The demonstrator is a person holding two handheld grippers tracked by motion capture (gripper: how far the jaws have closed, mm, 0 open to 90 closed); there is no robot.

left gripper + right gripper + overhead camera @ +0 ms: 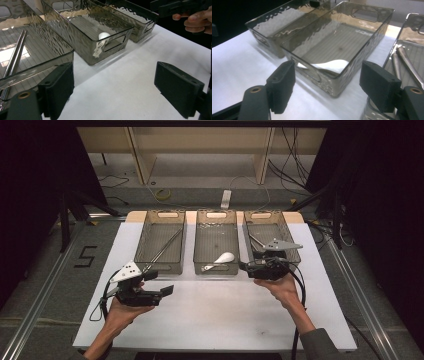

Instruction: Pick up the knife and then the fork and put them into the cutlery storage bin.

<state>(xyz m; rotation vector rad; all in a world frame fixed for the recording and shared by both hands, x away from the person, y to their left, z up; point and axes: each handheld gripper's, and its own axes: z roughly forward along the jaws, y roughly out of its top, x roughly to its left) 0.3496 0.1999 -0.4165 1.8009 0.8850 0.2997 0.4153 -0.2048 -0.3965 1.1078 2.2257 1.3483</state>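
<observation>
Floor marking [86, 256], apparently "5"

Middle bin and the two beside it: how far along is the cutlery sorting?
Looks done: a white spoon lies in the middle bin, metal chopsticks in the left bin, metal utensils in the right bin. In hand: nothing; left gripper and right gripper are open and empty. Left: apparently nothing loose on the white tabletop.

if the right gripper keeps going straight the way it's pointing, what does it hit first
Most likely the near corner of the middle bin, the one with the white spoon inside. The right gripper has open, empty jaws framing that corner, though depth is hard to judge.
</observation>
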